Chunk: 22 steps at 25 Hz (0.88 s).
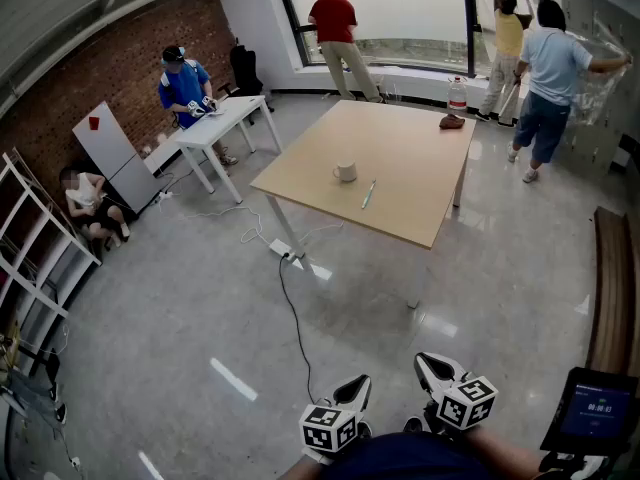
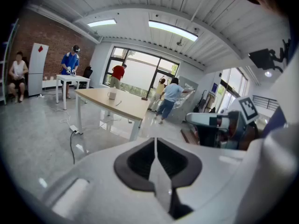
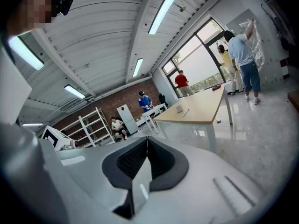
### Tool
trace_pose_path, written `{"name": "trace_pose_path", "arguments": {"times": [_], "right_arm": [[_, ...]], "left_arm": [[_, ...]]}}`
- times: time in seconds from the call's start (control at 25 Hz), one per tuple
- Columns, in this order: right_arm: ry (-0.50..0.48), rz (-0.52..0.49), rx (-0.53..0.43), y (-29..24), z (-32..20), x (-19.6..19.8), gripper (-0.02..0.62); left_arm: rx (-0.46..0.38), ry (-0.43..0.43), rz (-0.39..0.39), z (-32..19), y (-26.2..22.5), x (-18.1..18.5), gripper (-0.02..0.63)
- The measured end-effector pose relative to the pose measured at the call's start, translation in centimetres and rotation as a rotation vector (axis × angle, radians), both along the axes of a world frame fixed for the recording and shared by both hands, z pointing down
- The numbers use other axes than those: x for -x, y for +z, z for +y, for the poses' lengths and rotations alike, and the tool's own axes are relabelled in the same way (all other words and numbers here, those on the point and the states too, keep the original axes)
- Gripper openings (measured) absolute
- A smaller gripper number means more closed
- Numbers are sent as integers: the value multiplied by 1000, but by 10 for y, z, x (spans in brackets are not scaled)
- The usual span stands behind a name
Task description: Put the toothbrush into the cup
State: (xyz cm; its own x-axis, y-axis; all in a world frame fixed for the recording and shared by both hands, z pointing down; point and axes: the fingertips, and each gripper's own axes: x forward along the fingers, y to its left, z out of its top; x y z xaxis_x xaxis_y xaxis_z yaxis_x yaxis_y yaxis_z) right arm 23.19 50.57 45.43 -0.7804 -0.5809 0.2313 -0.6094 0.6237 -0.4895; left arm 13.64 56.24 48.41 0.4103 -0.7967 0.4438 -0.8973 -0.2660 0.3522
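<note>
One white cup [image 1: 345, 172] stands upright on the wooden desk [image 1: 420, 203]; from this far its inside looks empty, though I cannot be sure. The toothbrush [image 1: 369, 193] lies flat on the desk just beside the cup, outside it and apart from it. A clear bottle [image 1: 457, 96] stands at the desk's far corner. The left tool [image 1: 356, 390] and right tool [image 1: 428, 369], well apart from the desk, are both closed on nothing.
</note>
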Motion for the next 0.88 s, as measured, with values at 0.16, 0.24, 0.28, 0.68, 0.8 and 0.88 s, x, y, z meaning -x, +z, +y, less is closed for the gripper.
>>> {"name": "trace_pose_path", "arguments": {"times": [0.16,0.24,0.28,0.68,0.8,0.88], "right_arm": [[0,-6,-6,2,-2,-3,12],[-2,-9,-9,3,-3,-7,12],[-3,-11,-12,4,-3,-9,12],[-30,-35,-4,4,-16,-42,12],[-37,-34,-4,10,-8,-36,12],[-40,-29,-6,16,-2,-29,12]], "left_arm": [[-6,4,-6,-2,2,-4,18],[-11,2,-8,-3,3,-8,18],[-15,0,-10,-3,3,-10,18],[-20,-45,-28,-10,-1,-41,18],[-21,-61,-28,-1,5,-34,18],[-23,-61,-24,5,10,-29,18]]}}
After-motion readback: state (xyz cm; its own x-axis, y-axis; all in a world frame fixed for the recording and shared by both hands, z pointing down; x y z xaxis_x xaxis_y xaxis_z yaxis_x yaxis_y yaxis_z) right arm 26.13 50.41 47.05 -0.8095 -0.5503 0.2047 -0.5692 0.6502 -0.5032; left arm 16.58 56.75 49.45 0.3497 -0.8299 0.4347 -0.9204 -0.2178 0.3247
